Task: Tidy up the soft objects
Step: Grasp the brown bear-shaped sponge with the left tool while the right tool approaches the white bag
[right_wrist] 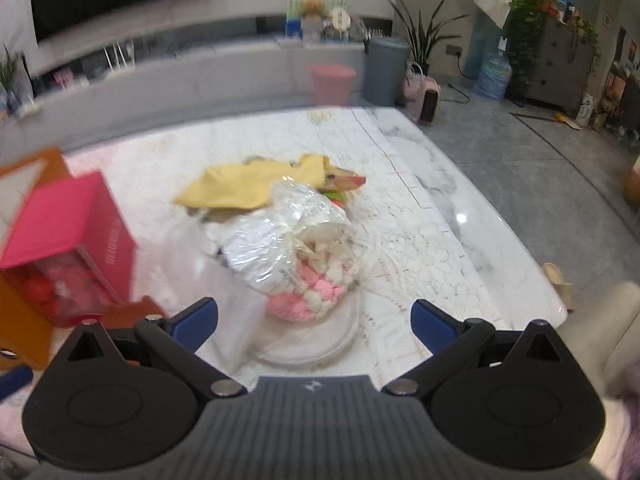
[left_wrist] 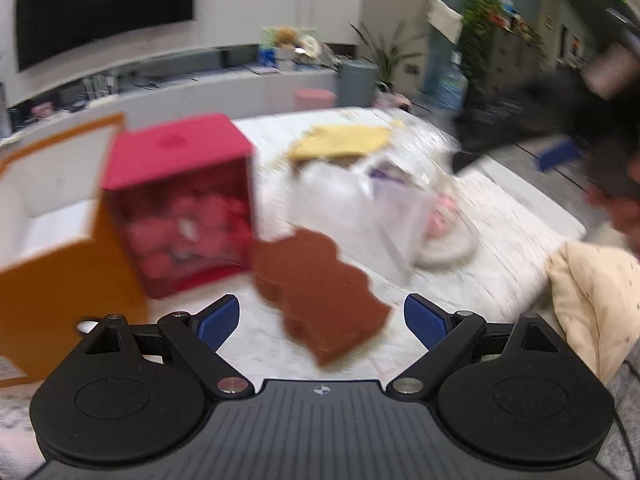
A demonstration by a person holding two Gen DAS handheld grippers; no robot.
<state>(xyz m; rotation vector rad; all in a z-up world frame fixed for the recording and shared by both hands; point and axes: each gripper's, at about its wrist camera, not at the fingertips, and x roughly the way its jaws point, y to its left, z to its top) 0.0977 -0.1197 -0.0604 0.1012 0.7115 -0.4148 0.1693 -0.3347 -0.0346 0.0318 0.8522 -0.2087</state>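
- Left gripper (left_wrist: 322,320): jaws wide apart, holding nothing; a brown felt piece (left_wrist: 320,296) lies on the surface just ahead between the fingers.
- Right gripper (right_wrist: 314,322): jaws wide, empty, facing the pink and cream knitted item (right_wrist: 316,284) half wrapped in a clear plastic bag (right_wrist: 276,236).
- Judgement: centre the jaws over the yarn itself; film alone may slip.
- Red box (left_wrist: 180,200) with a clear window sits beside the orange box (left_wrist: 48,240), which is open.
- Yellow cloth (right_wrist: 248,186) lies farther back.
- White marbled surface (right_wrist: 420,200); both views blurred.
- Room: dark screen (left_wrist: 104,4), grey bin (right_wrist: 386,70), pink bucket (right_wrist: 332,82), plants.
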